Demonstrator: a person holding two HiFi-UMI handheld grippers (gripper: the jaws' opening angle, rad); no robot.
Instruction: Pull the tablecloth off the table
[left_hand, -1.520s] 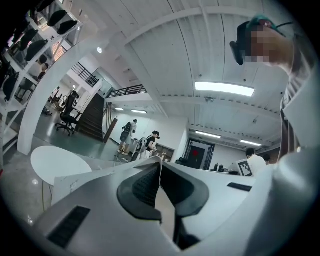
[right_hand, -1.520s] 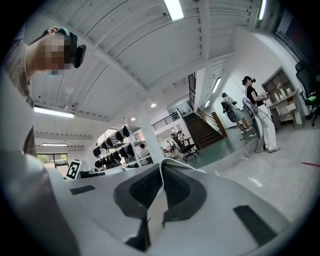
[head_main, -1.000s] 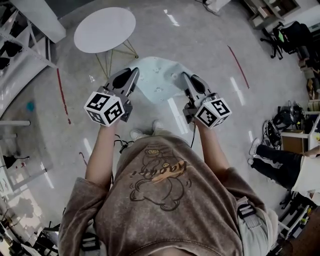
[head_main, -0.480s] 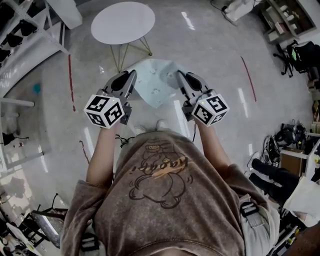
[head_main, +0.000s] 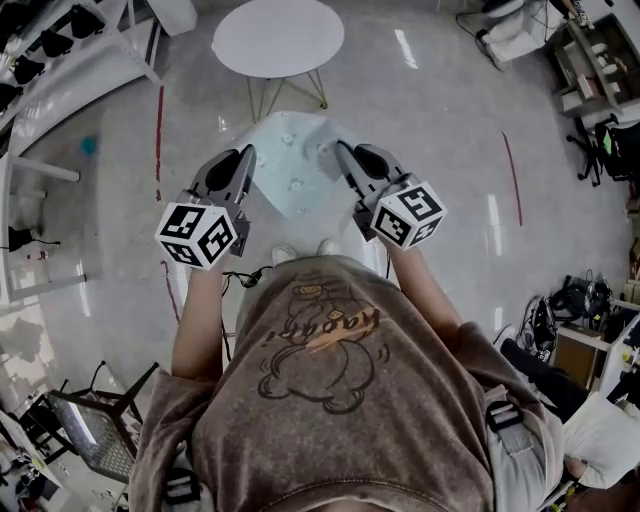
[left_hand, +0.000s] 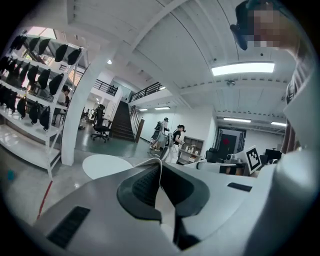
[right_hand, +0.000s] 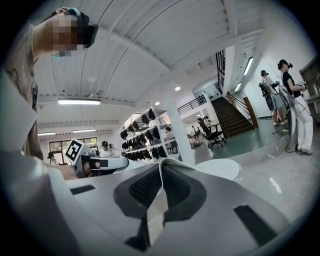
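Note:
A pale blue tablecloth hangs over the floor between my two grippers, clear of the round white table, whose top is bare. My left gripper is shut on the cloth's left edge, and a white fold of it shows pinched between the jaws. My right gripper is shut on the right edge, where a strip of cloth shows in the same way. The table lies just beyond the left jaws and also shows ahead of the right gripper, as the table.
White racks line the left side, with a red floor line beside them. A dark folding chair stands at the lower left. Shelves and gear crowd the right. A white column and distant people stand ahead.
Both grippers have swung sideways together, the cloth still stretched between them. In the head view the round table has shifted from upper left to upper centre.

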